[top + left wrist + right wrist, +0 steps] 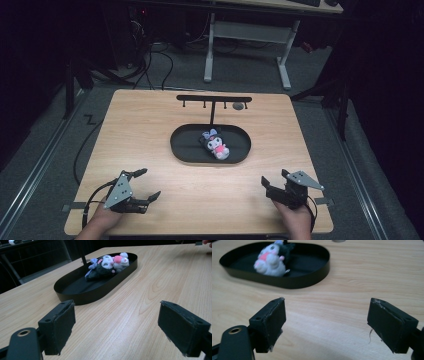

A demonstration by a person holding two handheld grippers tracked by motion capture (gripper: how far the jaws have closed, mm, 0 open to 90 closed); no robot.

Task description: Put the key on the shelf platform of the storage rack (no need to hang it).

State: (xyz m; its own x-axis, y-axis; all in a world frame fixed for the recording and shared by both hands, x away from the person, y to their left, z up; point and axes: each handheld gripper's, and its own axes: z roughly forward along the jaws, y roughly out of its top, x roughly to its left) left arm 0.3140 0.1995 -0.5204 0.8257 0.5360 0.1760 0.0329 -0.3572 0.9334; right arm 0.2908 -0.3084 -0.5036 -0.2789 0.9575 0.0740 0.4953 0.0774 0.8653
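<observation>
Room around the wooden table (150, 130) is mostly too dark to read; past the far edge there's just a white-legged desk (247, 50) cut off at the top and some cables on the floor. The person is cut off too, only hands and a bit of forearm at the bottom edge.

On the table, the black oval tray (182, 145) sits around the middle, toward the far side. A black rack with small hooks (214, 99) stands at its far rim, and there's a small grey round thing (239, 106) by it that I honestly can't make out.

Inside the tray: one plush toy (216, 143), black, white and pink, lying on its side right of the tray's centre.

Left gripper (148, 183) is at the near left corner, jaws spread wide, holding nothing. Right gripper (274, 183) is at the near right, also wide open and empty. Both are well apart from the tray.
</observation>
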